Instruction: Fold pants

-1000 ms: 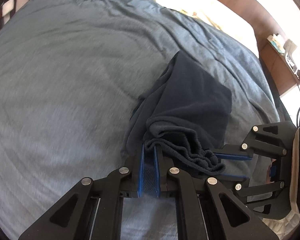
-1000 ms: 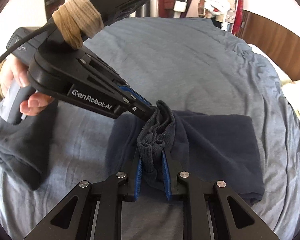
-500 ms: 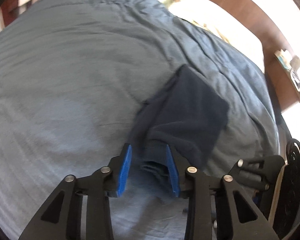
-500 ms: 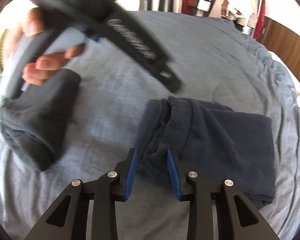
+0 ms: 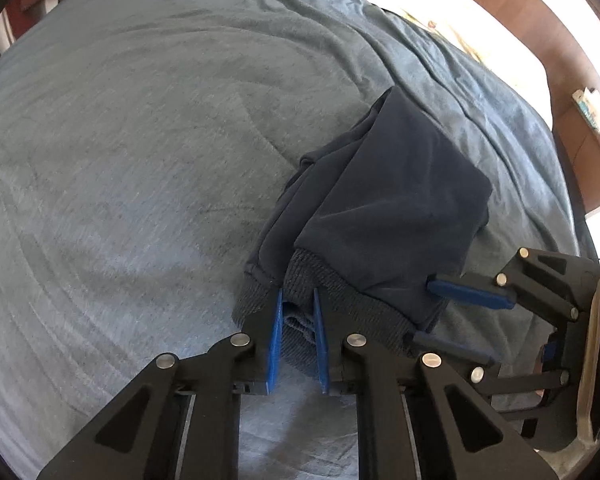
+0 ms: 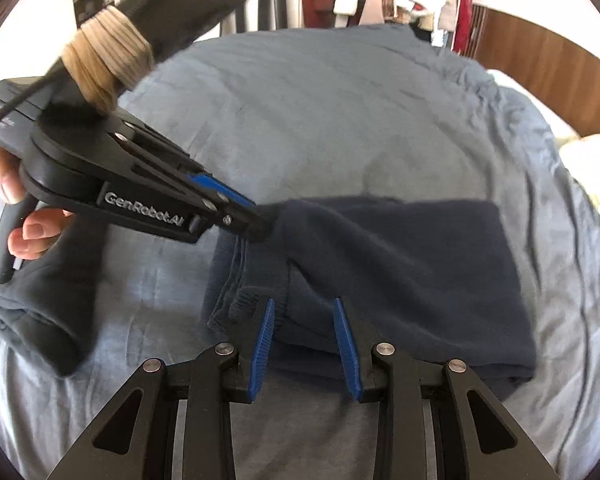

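Pants [image 5: 392, 200], dark navy, folded to a thick rectangle, lying on grey-blue bedspread [image 5: 140, 140] near its middle. Left gripper [image 5: 296, 304]: jaws closing, narrow, blue pads pinching the ribbed waistband at the near end. Right gripper [image 6: 304, 312]: jaws moderately apart, straddling the fold's near edge, pads [image 6: 262, 340] not visibly pressing cloth. Second dark garment [image 6: 40, 312] lying apart at bedspread's left.

Left gripper [image 6: 266, 224] tips buried in pants [image 6: 400, 276] fabric, so contact can't be judged. Hand [image 6: 16, 216] cut off by frame edge; nightstand items [image 5: 598, 116] too small to ID.
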`<action>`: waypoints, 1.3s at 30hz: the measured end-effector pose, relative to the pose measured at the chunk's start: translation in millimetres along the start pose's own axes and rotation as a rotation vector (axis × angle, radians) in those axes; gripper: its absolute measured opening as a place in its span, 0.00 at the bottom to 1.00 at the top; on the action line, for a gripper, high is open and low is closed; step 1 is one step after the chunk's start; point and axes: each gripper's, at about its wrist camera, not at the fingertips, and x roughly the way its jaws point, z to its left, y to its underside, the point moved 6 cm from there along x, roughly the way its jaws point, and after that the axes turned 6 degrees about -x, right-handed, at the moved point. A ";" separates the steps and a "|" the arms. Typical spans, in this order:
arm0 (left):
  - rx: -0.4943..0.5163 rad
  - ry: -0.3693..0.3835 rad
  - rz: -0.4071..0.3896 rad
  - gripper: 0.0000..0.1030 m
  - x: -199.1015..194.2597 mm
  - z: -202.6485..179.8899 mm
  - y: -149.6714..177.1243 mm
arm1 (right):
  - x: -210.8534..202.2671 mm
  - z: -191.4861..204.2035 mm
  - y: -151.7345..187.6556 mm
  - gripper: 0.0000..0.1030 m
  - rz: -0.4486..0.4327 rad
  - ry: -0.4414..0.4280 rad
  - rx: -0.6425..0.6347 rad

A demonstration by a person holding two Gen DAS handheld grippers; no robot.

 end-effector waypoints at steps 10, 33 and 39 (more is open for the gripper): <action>-0.171 -0.050 -0.006 0.29 0.1 14.6 15.5 | 6.7 22.0 10.6 0.31 0.042 -0.103 -0.049; -0.788 -0.219 -0.388 0.76 -30.4 -25.3 44.0 | -44.2 -183.6 0.8 0.67 -0.076 0.141 0.318; -0.758 -0.260 -0.356 0.78 -6.5 -26.5 40.6 | -15.3 -203.7 12.4 0.67 -0.056 0.119 0.397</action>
